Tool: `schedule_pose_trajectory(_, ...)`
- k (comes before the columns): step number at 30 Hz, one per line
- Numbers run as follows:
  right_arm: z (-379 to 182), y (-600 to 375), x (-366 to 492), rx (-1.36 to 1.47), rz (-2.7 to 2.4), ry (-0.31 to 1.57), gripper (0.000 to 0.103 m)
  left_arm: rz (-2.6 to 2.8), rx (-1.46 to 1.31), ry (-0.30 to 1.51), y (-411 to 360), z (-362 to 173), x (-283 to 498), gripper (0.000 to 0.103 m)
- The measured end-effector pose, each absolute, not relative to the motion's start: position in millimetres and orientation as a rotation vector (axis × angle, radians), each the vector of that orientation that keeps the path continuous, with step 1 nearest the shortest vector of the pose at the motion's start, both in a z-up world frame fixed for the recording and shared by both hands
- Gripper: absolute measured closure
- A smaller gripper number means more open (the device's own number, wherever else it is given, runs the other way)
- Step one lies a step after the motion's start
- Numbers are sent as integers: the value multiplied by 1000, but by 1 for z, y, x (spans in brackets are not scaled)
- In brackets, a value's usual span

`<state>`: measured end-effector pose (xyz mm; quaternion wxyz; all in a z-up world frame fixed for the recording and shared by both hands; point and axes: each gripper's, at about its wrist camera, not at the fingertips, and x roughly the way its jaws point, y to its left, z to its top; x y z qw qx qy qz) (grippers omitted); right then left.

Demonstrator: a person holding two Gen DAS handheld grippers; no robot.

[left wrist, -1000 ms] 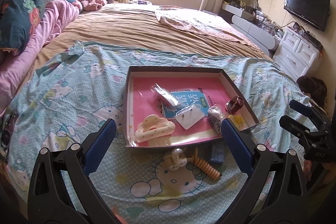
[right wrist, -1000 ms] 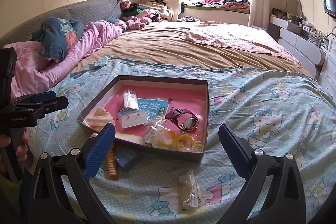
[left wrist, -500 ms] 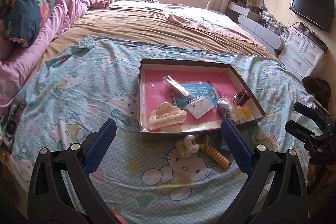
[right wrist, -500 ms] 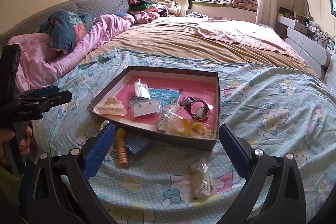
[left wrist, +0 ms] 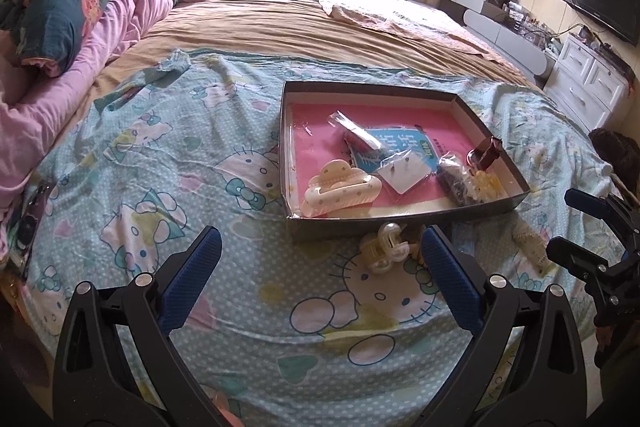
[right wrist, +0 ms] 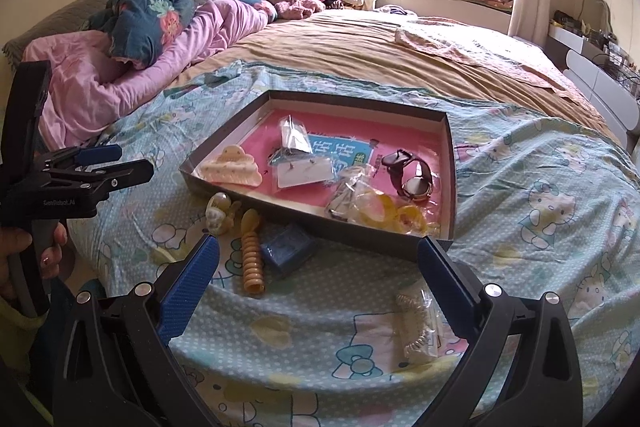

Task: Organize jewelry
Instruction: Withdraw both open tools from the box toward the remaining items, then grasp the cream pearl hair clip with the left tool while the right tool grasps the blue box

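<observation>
Currently I hold both tools, left [left wrist: 316, 259] and right [right wrist: 318, 265], spread apart and empty above the bed [right wrist: 520, 187], near the tray [right wrist: 352, 233].

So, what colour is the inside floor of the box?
Pink floor of the box, clearest in the right wrist view.

Right hand-held gripper [right wrist: 318, 267] is hovering over the bed [right wrist: 540, 195] with jaws spread wide, nothing between them. Shallow tray [right wrist: 450, 187] is sitting just ahead on the cartoon-print sheet, holding a cream claw clip [right wrist: 232, 169], a watch [right wrist: 412, 175], yellow rings [right wrist: 400, 215] and small plastic bags. Outside its near wall: a tan spiral clip [right wrist: 252, 259], a blue box [right wrist: 290, 251] touching the wall, a pale small clip [right wrist: 218, 215], and a bagged coil item [right wrist: 418, 327] lying near the right finger. Left hand-held gripper [right wrist: 132, 161] is showing at the left edge, jaws only slightly parted.
</observation>
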<state>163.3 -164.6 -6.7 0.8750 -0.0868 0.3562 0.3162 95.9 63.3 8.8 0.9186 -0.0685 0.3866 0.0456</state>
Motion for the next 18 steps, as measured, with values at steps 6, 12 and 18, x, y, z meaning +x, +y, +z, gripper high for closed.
schedule_pose_trajectory(6,-21,-160,168,-179,669,782,5,90,-121,823,60,-1,100,10)
schedule_pose_trajectory(12,-36,-156,176,-187,668,819,5,95,-124,857,60,-13,104,10)
schedule_pose_trajectory(18,-49,-148,183,-212,670,837,5,76,-116,888,58,-23,107,10)
